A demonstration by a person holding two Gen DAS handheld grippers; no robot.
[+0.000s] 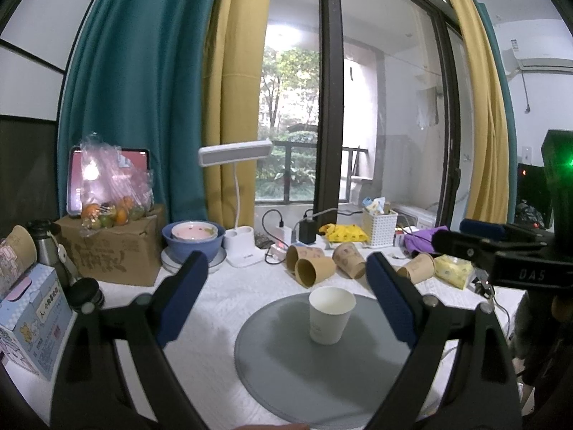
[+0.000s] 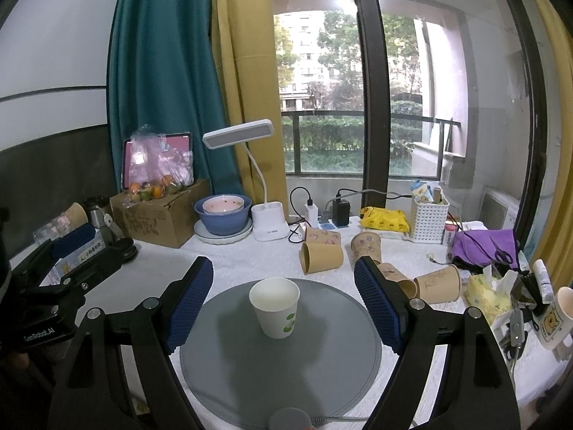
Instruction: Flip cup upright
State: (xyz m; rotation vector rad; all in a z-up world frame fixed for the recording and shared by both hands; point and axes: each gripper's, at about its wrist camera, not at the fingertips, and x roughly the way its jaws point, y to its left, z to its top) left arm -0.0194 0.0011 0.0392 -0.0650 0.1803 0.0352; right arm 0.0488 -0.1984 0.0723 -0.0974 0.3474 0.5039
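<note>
A white paper cup (image 1: 330, 314) stands upright, mouth up, on a round grey mat (image 1: 279, 369). In the right wrist view the cup (image 2: 275, 307) shows a green print and stands on the far half of the mat (image 2: 250, 369). My left gripper (image 1: 286, 279) is open and empty, with its blue pads wide apart above and in front of the cup. My right gripper (image 2: 284, 279) is open and empty, with the cup between and beyond its fingers, not touched. The right gripper's body shows at the right edge of the left wrist view.
Several brown paper cups (image 2: 322, 256) lie tipped behind the mat. A white desk lamp (image 2: 266, 220), stacked bowls (image 2: 222, 215), a cardboard box with fruit (image 2: 157, 215), a white basket (image 2: 429, 220), a tissue pack (image 2: 489, 294) and a mug (image 2: 557, 317) ring the white table.
</note>
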